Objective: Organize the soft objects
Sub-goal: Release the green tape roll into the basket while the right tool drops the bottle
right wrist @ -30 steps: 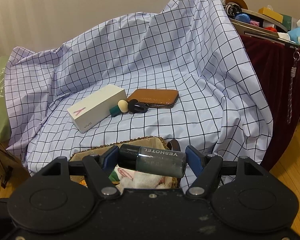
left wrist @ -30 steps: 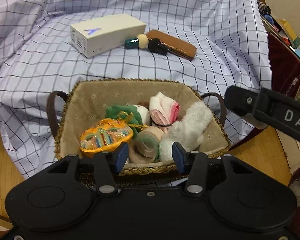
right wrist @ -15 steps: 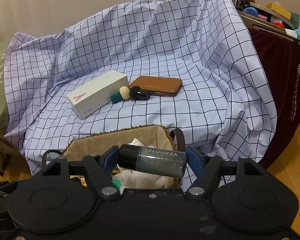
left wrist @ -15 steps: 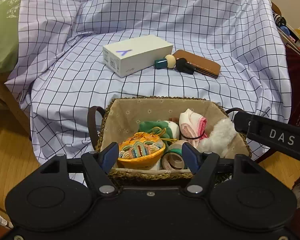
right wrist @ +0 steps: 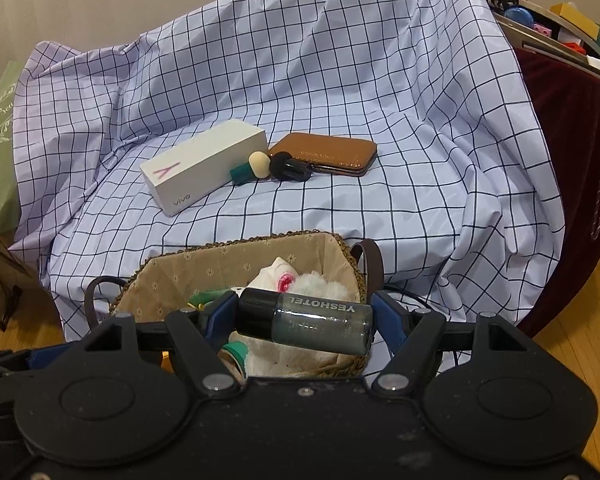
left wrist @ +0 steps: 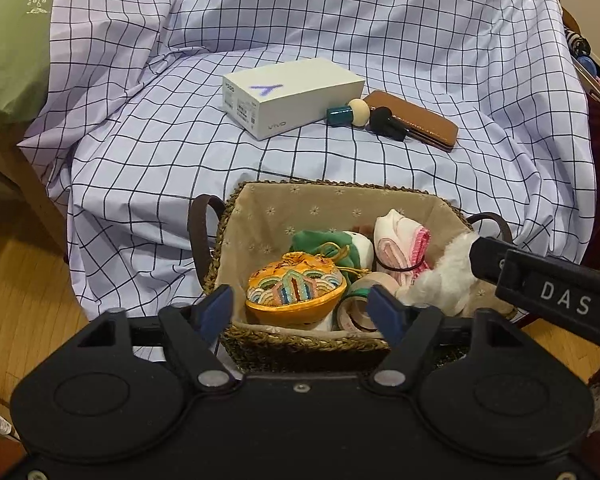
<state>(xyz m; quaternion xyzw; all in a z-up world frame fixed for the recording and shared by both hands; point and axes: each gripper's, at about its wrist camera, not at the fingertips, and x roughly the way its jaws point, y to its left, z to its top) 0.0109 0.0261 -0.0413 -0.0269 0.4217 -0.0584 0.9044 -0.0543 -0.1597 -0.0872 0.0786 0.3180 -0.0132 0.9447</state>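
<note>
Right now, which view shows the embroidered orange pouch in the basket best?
The left wrist view: the orange pouch lies in plain sight at the basket's near end, with its embroidery clear. In the right wrist view it is hidden behind the right gripper and the bottle it holds.

embroidered pouch (left wrist: 296, 286) in basket (left wrist: 332, 192), checked cloth (left wrist: 160, 160)

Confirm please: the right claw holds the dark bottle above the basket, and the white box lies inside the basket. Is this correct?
Not quite. The white box lies on the checked cloth behind the basket, not inside it; the right wrist view shows this. The rest holds: the right claw grips the dark bottle above the basket.
</note>
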